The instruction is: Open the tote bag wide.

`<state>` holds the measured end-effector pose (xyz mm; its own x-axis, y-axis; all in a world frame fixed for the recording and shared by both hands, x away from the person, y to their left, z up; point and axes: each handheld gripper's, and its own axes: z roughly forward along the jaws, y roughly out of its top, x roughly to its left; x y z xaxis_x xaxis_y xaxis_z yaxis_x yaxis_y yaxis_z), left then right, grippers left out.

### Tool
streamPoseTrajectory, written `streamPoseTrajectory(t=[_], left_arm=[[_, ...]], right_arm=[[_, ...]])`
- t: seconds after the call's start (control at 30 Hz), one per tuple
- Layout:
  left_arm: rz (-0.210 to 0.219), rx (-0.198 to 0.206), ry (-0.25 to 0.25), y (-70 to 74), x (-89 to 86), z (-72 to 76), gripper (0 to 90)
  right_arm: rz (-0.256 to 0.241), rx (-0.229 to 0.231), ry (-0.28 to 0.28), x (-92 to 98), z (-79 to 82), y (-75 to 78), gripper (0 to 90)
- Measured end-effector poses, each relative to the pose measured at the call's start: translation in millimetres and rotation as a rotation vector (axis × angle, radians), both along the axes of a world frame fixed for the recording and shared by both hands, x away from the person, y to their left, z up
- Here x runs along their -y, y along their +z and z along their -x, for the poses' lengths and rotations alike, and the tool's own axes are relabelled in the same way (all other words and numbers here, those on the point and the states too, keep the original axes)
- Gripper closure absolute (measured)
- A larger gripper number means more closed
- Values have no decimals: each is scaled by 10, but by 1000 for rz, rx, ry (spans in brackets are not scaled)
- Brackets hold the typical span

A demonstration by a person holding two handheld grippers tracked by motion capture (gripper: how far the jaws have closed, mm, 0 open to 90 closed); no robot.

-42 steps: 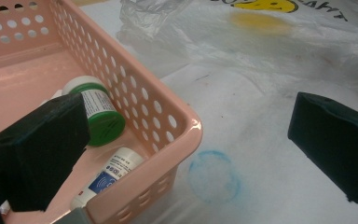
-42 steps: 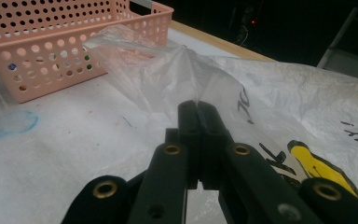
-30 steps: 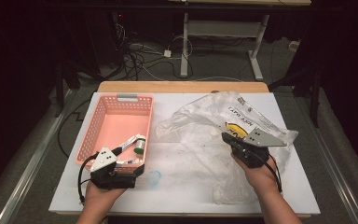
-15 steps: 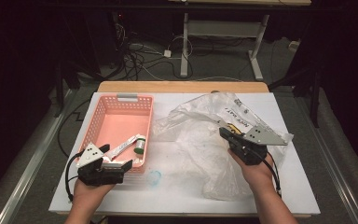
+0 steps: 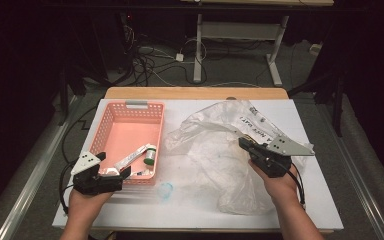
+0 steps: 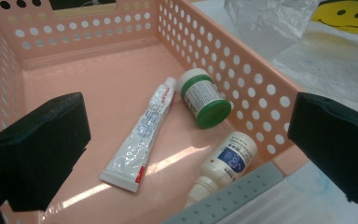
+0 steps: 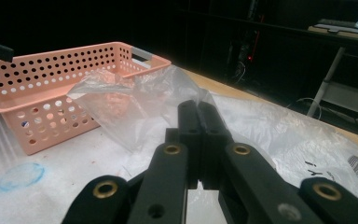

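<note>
A pink perforated basket (image 5: 111,131) stands at the table's left. A white toothpaste tube (image 6: 140,140), a green-lidded jar (image 6: 204,98) and a small white bottle (image 6: 223,163) lie in its near end. My left gripper (image 5: 121,175) hovers at the basket's near edge, and in the left gripper view it (image 6: 186,144) is wide open above these items with nothing between its jaws. A crumpled clear plastic bag (image 5: 215,150) with printed text covers the table's middle and right. My right gripper (image 5: 242,142) is shut on a raised fold of the bag (image 7: 135,98).
On the white table cover (image 5: 190,210), just in front of the basket, is a round blue mark (image 5: 165,190). Part of the bag (image 6: 349,14) carries a yellow smiley print. Cables and a desk frame (image 5: 240,40) lie on the floor beyond the table.
My left gripper has drawn back to the left, from beside the blue mark to the basket's near corner. The right gripper has shifted slightly, still holding the bag.
</note>
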<state>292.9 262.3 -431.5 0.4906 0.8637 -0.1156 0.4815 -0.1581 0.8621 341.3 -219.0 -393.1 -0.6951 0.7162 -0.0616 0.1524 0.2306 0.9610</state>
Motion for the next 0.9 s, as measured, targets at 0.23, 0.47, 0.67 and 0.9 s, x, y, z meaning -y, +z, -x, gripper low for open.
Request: streamPoseTrajectory(t=[0.23, 0.47, 0.67, 0.9], left_arm=[[-8, -15, -17, 54, 66, -44, 0], [29, -14, -44, 238, 155, -220, 0], [52, -31, -43, 300, 171, -422, 0], [10, -23, -38, 283, 170, -659, 0]], right_arm=[[-10, 0, -1, 27, -6, 14, 900], [-25, 1, -4, 52, -3, 22, 900], [-23, 4, -6, 41, 2, 15, 900], [-19, -3, -7, 39, -2, 0, 900]])
